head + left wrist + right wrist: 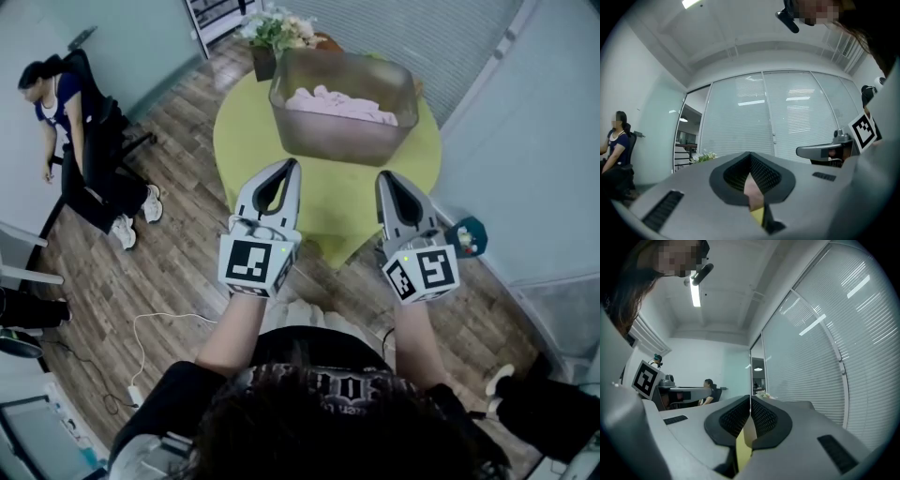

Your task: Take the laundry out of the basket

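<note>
A translucent grey basket (342, 105) stands on a round yellow-green table (328, 202), with pale pink laundry (339, 103) piled inside. Both grippers hover over the table's near side, short of the basket. My left gripper (292, 165) is shut and holds nothing. My right gripper (384, 176) is shut and empty as well. In the left gripper view the jaws (750, 154) meet at the tips, and the right gripper view shows the same (750, 398). Both point slightly upward toward the blinds.
A vase of flowers (272, 36) sits at the table's far edge beside the basket. A person sits on a chair (80, 141) at the left. A glass wall with blinds (450, 37) runs along the right. Cables (150, 328) lie on the wooden floor.
</note>
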Demonstrator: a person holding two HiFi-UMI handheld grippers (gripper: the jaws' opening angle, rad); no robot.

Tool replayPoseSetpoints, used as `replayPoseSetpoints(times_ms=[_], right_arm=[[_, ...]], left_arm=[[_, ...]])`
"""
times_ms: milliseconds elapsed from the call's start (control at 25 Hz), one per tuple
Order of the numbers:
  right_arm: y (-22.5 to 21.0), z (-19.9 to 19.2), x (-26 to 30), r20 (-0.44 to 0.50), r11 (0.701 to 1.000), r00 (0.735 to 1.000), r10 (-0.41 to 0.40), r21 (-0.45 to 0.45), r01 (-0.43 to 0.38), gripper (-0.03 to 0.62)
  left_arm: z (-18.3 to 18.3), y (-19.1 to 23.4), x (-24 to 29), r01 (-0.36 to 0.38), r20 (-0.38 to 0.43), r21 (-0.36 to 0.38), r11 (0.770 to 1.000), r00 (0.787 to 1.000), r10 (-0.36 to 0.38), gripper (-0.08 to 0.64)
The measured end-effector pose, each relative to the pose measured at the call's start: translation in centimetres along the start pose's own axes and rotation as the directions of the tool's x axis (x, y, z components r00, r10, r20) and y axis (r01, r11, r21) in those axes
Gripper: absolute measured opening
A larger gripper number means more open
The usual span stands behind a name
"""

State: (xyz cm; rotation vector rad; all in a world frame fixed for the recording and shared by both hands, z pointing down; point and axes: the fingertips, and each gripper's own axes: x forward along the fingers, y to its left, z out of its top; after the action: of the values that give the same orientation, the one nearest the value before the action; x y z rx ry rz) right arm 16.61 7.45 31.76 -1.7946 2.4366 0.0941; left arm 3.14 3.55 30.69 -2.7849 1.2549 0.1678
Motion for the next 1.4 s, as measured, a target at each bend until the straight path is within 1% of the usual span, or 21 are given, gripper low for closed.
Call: replayPoseSetpoints(times_ms=[160,240,440,600,760,880,920,1040,1120,1240,1400], right_arm=[[-0.3,-0.4,0.1,-0.004,1.000,1.000,0.002,0.007,-0.002,0.029],[-0.4,-0.5,0.5,-0.004,1.000,1.000,0.004,0.009,-0.004,0.031],[-0.7,-1.0,1.8,-0.017,0.999,1.000,0.023,0.028,-0.022,0.029],[-1.3,-0.8,3.0,-0.007,0.999,1.000,0.022,0.035,-0.022,0.029],[-1.9,-0.8,4.8,-0.011,0.999,1.000,0.021,0.027,-0.020,0.029],[-2.5,-0.8,6.4,-0.010,1.000,1.000,0.017,0.025,-0.017,0.029],[-2.8,-0.8,7.0,-0.010,1.000,1.000,0.016,0.025,-0.016,0.029],[-3.6,-0.7,8.9,-0.007,1.000,1.000,0.016,0.021,-0.016,0.029],[-3.9,-0.6,10.3,-0.004,1.000,1.000,0.021,0.016,-0.021,0.029],[-4.1,-0.3,12.3,0.000,0.999,0.999,0.033,0.004,-0.033,0.029],[-4.8,0.3,15.1,0.012,0.999,0.999,0.033,0.003,-0.033,0.029]], left_arm=[[-0.7,0.0,-0.3,-0.008,-0.052,-0.008,1.000,0.999,0.008,-0.004],[-0.7,0.3,0.0,-0.011,-0.055,-0.012,1.000,0.998,0.010,-0.003],[-0.8,1.3,0.7,-0.023,-0.053,-0.006,1.000,0.998,0.022,-0.003],[-0.9,2.1,1.9,-0.024,-0.055,-0.008,1.000,0.998,0.023,-0.003],[-0.2,3.3,3.9,-0.016,-0.008,-0.003,1.000,1.000,0.016,-0.003],[-0.3,4.2,5.1,-0.018,-0.055,-0.002,1.000,0.998,0.018,-0.003],[-0.4,4.6,5.6,-0.017,-0.059,-0.001,1.000,0.998,0.017,-0.003],[-0.3,5.9,7.2,-0.012,-0.009,0.014,1.000,1.000,0.012,-0.003],[-0.3,7.0,8.1,-0.015,-0.003,0.020,1.000,1.000,0.015,-0.003],[-0.3,8.6,9.1,-0.032,-0.021,-0.004,0.999,0.999,0.032,-0.003],[-0.9,10.5,10.9,-0.028,-0.011,-0.022,0.999,1.000,0.028,-0.003]])
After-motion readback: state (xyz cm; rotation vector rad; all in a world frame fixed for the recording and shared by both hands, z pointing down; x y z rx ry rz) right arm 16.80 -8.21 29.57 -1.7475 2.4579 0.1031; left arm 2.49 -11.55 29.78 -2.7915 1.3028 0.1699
